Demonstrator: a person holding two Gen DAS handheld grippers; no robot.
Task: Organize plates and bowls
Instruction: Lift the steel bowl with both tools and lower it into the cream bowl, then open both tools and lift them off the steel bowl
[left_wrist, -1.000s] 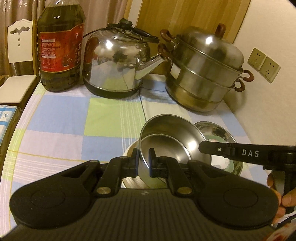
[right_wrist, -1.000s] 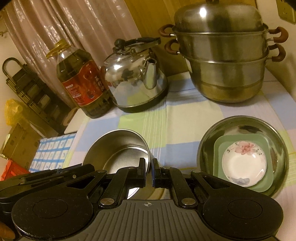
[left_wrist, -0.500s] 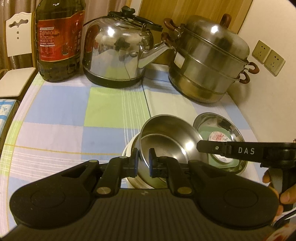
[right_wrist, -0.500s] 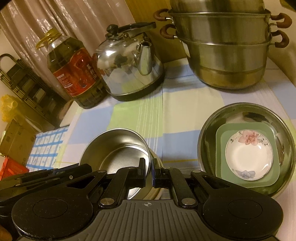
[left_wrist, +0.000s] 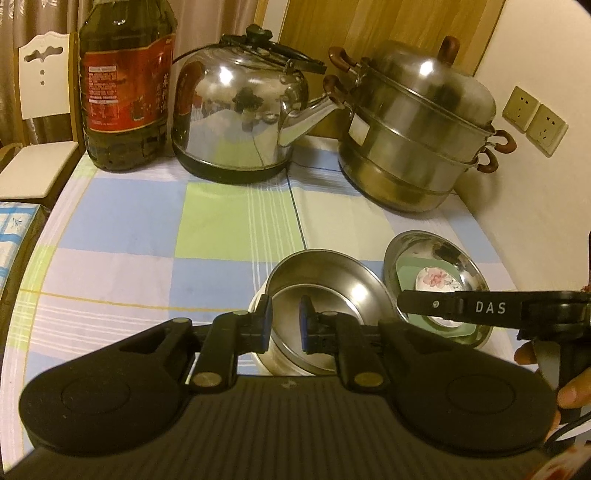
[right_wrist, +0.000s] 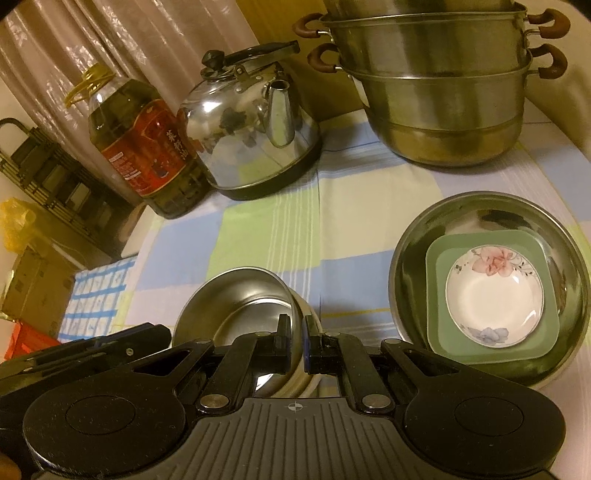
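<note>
A steel basin (right_wrist: 413, 266) was set on the checked tablecloth (right_wrist: 266, 229), holding a green square plate (right_wrist: 436, 332) and a floral saucer (right_wrist: 495, 295). Beside it, a steel bowl (left_wrist: 332, 280) nested in a white bowl (right_wrist: 308, 384) was straddled at its left rim by the parted left gripper (left_wrist: 284, 326) and pinched at its right rim by the right gripper (right_wrist: 297, 341).

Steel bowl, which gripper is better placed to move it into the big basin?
Right. The right gripper appears closed on the rim of the steel bowl, with the big basin on its side; the left gripper is open.
</note>
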